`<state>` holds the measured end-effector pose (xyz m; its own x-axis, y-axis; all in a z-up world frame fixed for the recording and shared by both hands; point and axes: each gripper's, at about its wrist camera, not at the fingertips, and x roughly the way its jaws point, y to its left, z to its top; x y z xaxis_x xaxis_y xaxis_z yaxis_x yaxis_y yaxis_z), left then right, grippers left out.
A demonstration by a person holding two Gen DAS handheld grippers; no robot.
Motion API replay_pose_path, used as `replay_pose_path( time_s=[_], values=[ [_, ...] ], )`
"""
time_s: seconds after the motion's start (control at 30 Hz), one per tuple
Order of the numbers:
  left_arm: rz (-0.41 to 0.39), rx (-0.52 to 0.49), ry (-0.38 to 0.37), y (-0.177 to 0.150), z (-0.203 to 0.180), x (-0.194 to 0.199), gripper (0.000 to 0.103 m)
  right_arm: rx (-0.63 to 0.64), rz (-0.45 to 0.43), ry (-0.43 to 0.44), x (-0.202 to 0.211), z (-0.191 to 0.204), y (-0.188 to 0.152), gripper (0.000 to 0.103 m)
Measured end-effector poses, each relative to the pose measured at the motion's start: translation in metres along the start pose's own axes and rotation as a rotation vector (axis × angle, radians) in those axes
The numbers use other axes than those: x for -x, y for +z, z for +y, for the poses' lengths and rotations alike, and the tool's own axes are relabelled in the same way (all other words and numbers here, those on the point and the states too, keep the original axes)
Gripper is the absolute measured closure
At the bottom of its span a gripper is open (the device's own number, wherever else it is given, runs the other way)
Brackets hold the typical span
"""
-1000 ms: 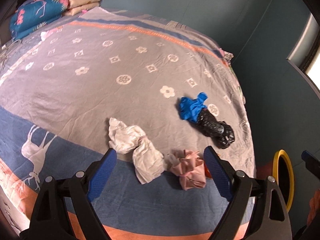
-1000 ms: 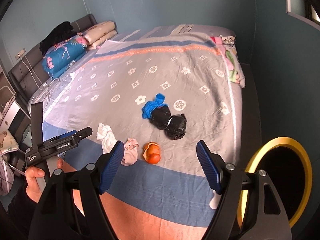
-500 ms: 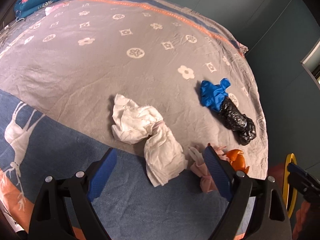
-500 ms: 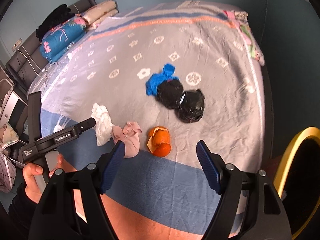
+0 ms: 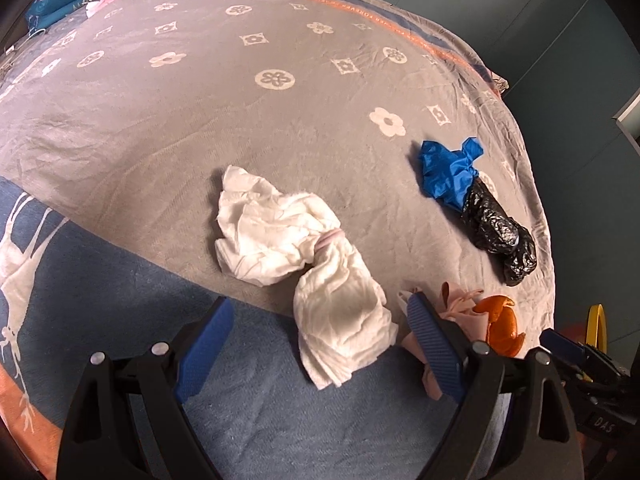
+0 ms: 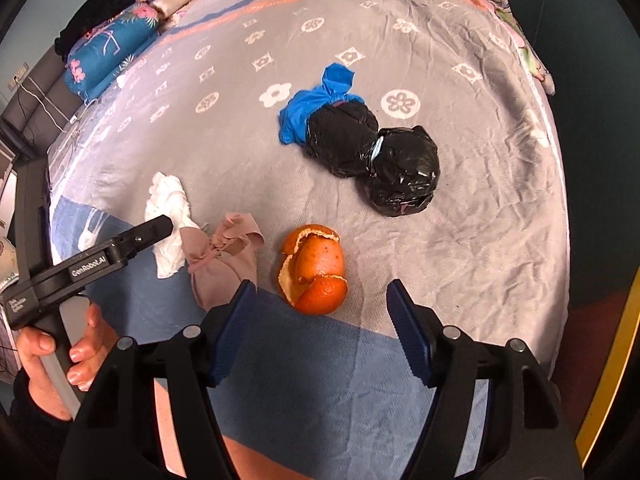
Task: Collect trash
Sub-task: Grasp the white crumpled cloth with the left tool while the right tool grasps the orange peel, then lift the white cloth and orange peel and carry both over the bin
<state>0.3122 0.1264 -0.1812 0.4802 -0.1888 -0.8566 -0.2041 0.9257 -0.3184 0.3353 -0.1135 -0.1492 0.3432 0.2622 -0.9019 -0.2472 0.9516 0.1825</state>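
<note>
Trash lies on the grey patterned bedspread (image 5: 200, 120). It is a crumpled white tissue (image 5: 280, 232), a pink wad (image 6: 224, 256), an orange peel (image 6: 314, 272), a blue glove (image 6: 316, 108) and two black bag bundles (image 6: 400, 172). My left gripper (image 5: 318, 316) is open just above the bed, with the tissue's lower end between its fingers but not touched. My right gripper (image 6: 320, 292) hovers over the near edge of the orange peel. Its jaws are closing, and the pads are still clear of the peel.
A yellow-rimmed bin (image 6: 612, 360) stands on the floor off the bed's right edge. Folded quilts and pillows (image 6: 108, 52) are stacked at the head of the bed. A hand (image 6: 52, 360) holds the left gripper's handle at the near left.
Both grippers have come down toward the bed. The left one now straddles the white tissue's end and the right one sits over the orange peel, its jaws slightly narrower.
</note>
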Motion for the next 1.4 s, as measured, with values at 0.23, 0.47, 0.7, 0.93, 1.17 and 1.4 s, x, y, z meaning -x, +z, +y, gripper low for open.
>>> replay_pose_path(
  time_s=[0.23,0.47,0.7,0.93,1.17,1.4],
  values=[
    [0.021,-0.014,0.014,0.0,-0.001,-0.011,0.018,0.004,0.031,0.004,-0.021,-0.001,0.001,0.042],
    [0.02,-0.054,0.036,-0.001,-0.009,-0.018,0.023,0.014,0.049,0.012,-0.033,0.001,0.0,0.044],
    [0.006,-0.085,0.077,-0.002,-0.014,-0.02,0.051,0.038,0.053,0.01,-0.041,0.01,0.0,0.059],
    [0.008,-0.053,0.046,0.0,-0.008,-0.016,0.079,0.052,0.028,-0.004,-0.04,0.014,-0.003,0.07],
    [-0.002,-0.011,-0.009,-0.001,-0.005,-0.006,0.083,0.016,0.013,0.029,-0.033,0.007,-0.005,0.074],
    [-0.091,-0.008,-0.047,0.001,-0.002,0.022,0.083,0.012,-0.014,0.055,-0.018,0.005,-0.008,0.076]
  ],
)
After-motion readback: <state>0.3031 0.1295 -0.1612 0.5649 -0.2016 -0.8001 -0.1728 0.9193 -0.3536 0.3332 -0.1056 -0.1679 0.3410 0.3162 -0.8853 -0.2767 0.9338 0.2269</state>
